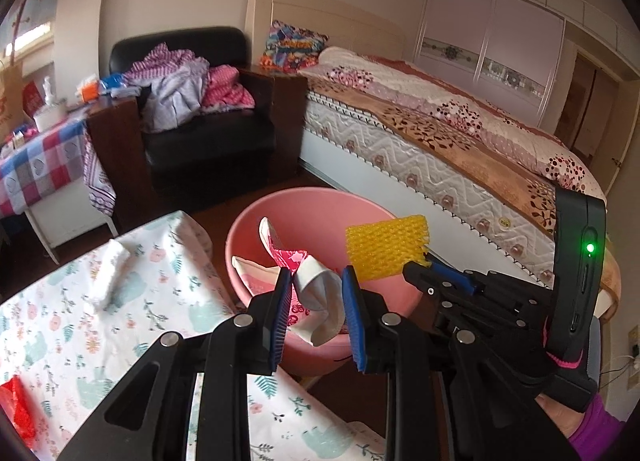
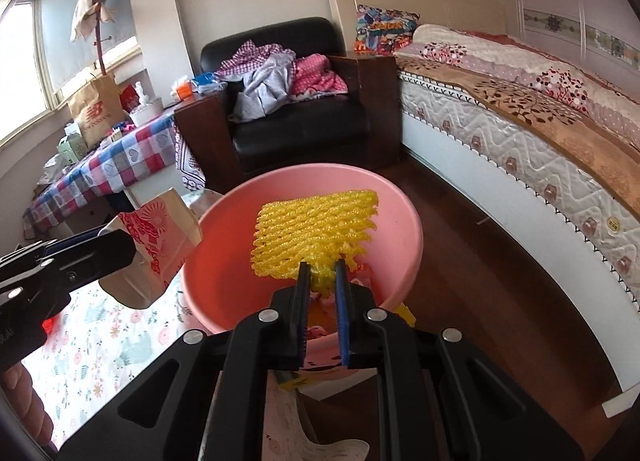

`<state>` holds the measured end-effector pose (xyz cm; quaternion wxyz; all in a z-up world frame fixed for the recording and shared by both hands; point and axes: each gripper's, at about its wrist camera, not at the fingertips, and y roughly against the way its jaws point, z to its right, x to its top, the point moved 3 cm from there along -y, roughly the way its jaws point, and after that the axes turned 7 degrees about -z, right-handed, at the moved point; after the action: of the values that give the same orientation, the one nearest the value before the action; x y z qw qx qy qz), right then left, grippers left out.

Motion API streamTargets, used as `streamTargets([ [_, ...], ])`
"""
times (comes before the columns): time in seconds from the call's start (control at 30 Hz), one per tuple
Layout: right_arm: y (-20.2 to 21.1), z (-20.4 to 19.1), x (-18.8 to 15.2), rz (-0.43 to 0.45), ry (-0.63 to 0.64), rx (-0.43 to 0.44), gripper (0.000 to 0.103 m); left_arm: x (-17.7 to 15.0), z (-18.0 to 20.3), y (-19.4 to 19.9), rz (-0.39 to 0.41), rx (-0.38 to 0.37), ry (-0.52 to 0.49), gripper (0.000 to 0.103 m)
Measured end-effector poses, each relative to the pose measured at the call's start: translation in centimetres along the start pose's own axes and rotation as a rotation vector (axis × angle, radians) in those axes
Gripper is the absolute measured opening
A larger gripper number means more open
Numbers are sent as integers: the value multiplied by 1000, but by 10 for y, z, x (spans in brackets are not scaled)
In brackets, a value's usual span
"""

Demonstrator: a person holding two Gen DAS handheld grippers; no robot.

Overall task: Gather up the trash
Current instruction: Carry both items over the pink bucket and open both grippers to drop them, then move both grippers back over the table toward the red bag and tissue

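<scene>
Bedroom floor near the bed [image 1: 460, 165] is holding a pink basin [image 2: 404, 213] at frame centre. Over it, the left gripper [image 1: 316, 281] is clenching a crumpled paper bag [image 1: 320, 293], while the right gripper [image 2: 322, 269] is pinching a yellow foam net [image 2: 316, 229] above the basin's middle.

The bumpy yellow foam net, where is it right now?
The yellow foam net is pinched in the right gripper, hanging over the open pink plastic basin, in front of the bed.
</scene>
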<state>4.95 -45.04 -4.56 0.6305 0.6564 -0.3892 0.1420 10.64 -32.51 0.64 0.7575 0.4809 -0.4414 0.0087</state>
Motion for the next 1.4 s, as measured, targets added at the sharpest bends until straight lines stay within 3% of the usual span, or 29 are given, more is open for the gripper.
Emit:
streamTargets([
  [0.33, -7, -2, -3, -23, 9, -19, 12, -1, -6, -23, -42, -56, 28, 26],
  [0.47, -10, 0, -2, -38, -8, -13, 12, 0, -8, -18, -31, -80, 28, 41],
  [0.73, -12, 1, 0, -40, -16, -13, 13, 0, -12, -1, 0, -83, 32, 41],
  [0.9, -11, 0, 1, -33, -12, -7, 38, -6, -16, 13, 22, -74, 40, 45],
  [1.17, -3, -15, 1, -26, 22, 2, 39, -15, -29, 34, 44, -53, 78, 45],
  [1.4, 9, -48, -2, -16, 90, 55, 39, -31, -65, 54, 55, 21, 183, 45],
])
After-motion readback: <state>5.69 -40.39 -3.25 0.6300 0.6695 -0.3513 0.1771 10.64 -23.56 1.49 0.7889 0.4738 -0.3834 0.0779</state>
